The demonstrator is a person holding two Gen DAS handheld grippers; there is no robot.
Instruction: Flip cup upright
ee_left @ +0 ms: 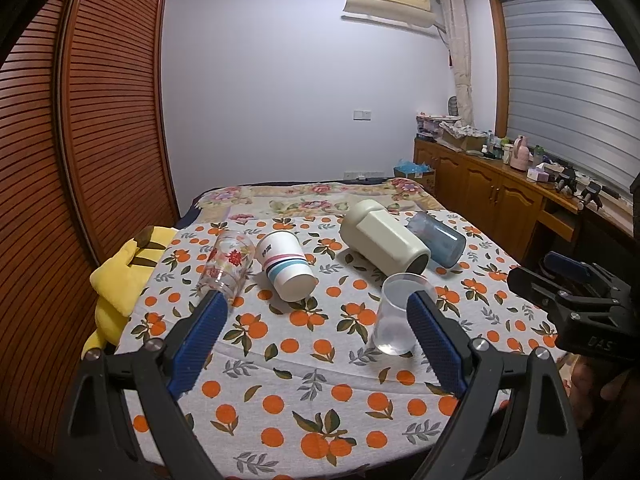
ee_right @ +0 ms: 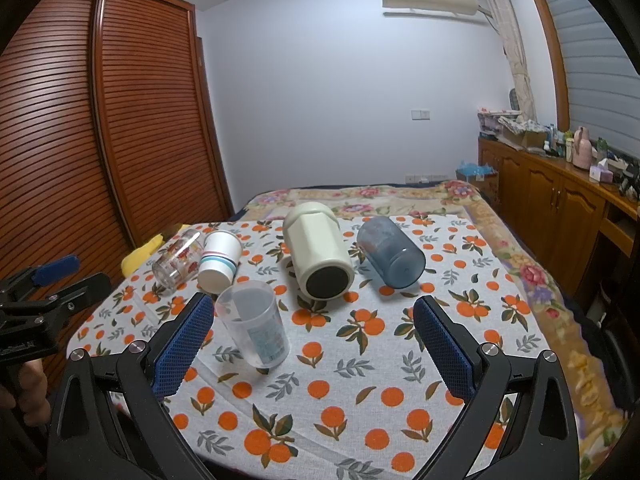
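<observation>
A clear plastic cup [ee_left: 400, 314] [ee_right: 253, 326] stands upright on the orange-print cloth [ee_left: 312, 392]. Behind it, lying on their sides, are a flowered glass [ee_left: 226, 262] [ee_right: 178, 260], a white striped paper cup [ee_left: 286, 264] [ee_right: 220, 260], a cream mug [ee_left: 384, 242] [ee_right: 318, 252] and a blue tumbler [ee_left: 438, 242] [ee_right: 390, 254]. My left gripper [ee_left: 316, 300] is open and empty, with its right finger just in front of the clear cup. My right gripper [ee_right: 310, 304] is open and empty, with the clear cup by its left finger.
A yellow plush toy [ee_left: 120, 276] lies at the cloth's left edge. A wooden louvered wardrobe [ee_left: 80, 120] stands on the left. A wooden cabinet [ee_left: 500, 192] with clutter runs along the right under the window. The other gripper's body [ee_left: 580, 304] shows at the right.
</observation>
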